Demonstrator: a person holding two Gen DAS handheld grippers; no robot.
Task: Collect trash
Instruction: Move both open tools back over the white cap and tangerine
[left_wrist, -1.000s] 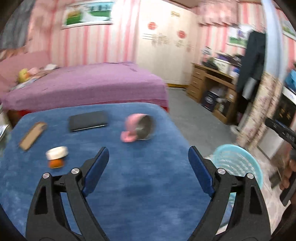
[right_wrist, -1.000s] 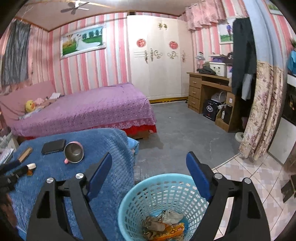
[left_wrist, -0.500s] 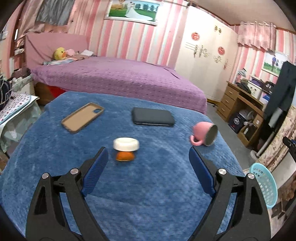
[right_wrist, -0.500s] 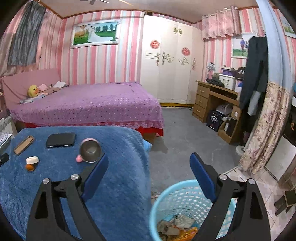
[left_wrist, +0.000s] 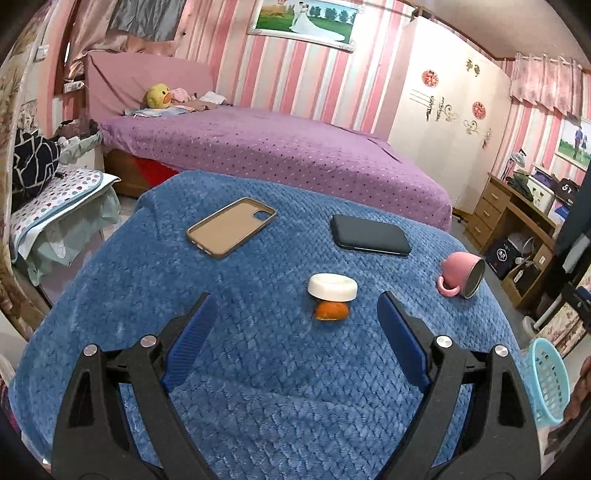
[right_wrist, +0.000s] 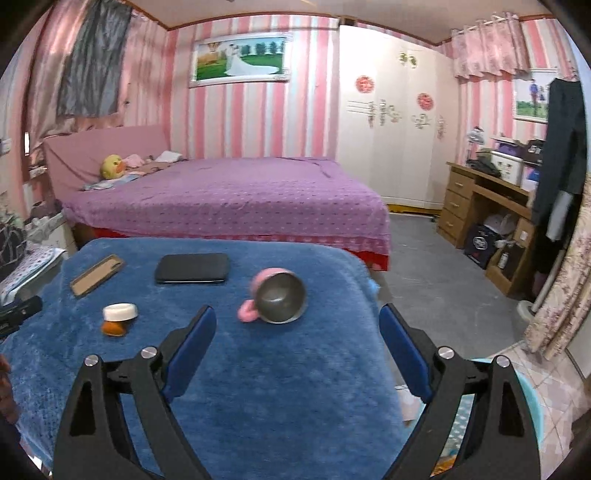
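An orange peel scrap (left_wrist: 330, 311) lies on the blue blanket-covered table (left_wrist: 147, 295), with a white round lid (left_wrist: 333, 287) resting just behind it. My left gripper (left_wrist: 295, 306) is open and hovers over the blanket just short of both, with nothing between its fingers. My right gripper (right_wrist: 296, 314) is also open and empty above the blanket's right part, close to a tipped pink mug (right_wrist: 277, 301). From there the peel scrap (right_wrist: 113, 327) and the lid (right_wrist: 120, 312) lie to its left. A light blue trash basket (right_wrist: 533, 410) stands on the floor at lower right.
A black phone (left_wrist: 369, 240) and a tan phone case (left_wrist: 231, 230) lie farther back on the blanket. The pink mug (left_wrist: 461, 275) rests near the right edge, the basket (left_wrist: 546, 380) below it. A purple bed (left_wrist: 277, 155) stands behind, a wooden desk (right_wrist: 487, 206) on the right.
Both grippers swung left from the basket toward the table. The peel scrap and lid now sit just ahead of the left gripper. The basket has slid to the right view's lower right edge.
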